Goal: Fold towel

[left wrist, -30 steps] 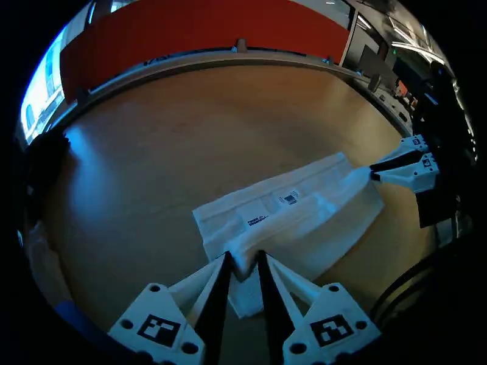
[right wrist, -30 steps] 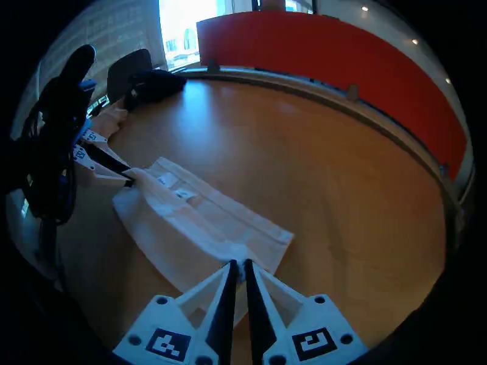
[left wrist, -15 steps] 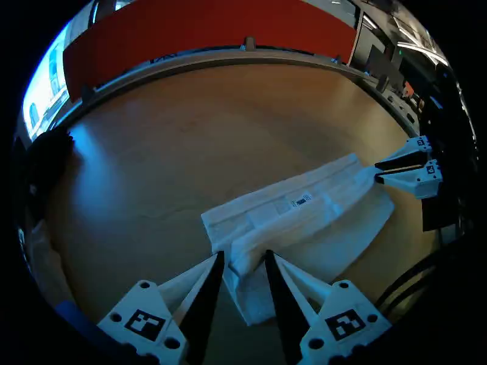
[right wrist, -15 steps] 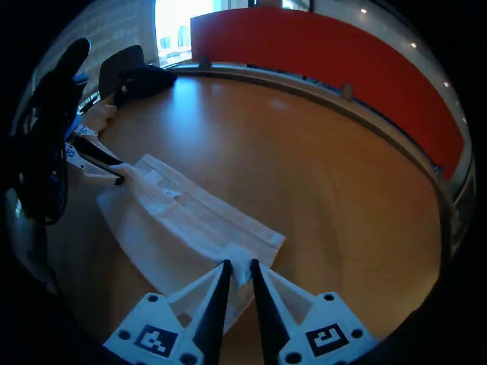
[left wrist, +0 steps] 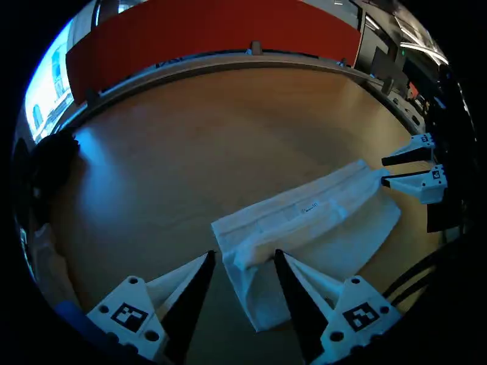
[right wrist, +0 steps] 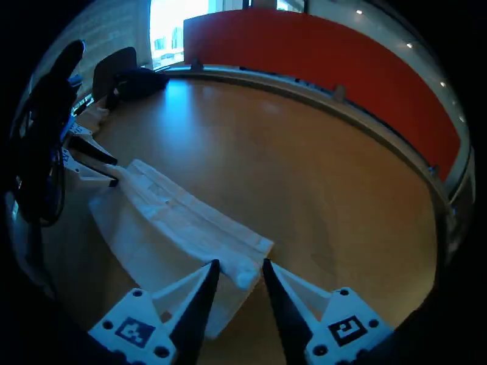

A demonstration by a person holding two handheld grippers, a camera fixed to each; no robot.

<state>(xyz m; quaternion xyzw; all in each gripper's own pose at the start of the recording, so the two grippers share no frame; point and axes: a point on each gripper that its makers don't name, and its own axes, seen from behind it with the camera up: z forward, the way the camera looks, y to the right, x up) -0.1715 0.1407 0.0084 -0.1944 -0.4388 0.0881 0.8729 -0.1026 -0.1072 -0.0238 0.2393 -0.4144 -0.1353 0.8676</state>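
Observation:
A white towel [left wrist: 316, 219] lies folded in a long strip on the wooden table [left wrist: 182, 158]. In the left gripper view my left gripper [left wrist: 243, 255] stands open, and the towel's near end rests loose between its spread fingers. At the towel's far end my right gripper [left wrist: 383, 171] is open too. In the right gripper view the towel [right wrist: 164, 219] runs from my open right gripper [right wrist: 238, 266] to the left gripper [right wrist: 114, 173], whose fingers are apart by the other end. Neither gripper presses on the cloth.
A red partition [left wrist: 213, 30] stands behind the table's raised back rim [left wrist: 243, 58]. A dark bag [right wrist: 137, 82] sits at the table's far corner beside a chair back [right wrist: 112, 64]. A dark sleeve [right wrist: 42, 146] holds the left gripper. Bare wood stretches beyond the towel.
Both grippers opened and let go of the towel's ends. The raised ends dropped, and the towel now lies flatter on the table.

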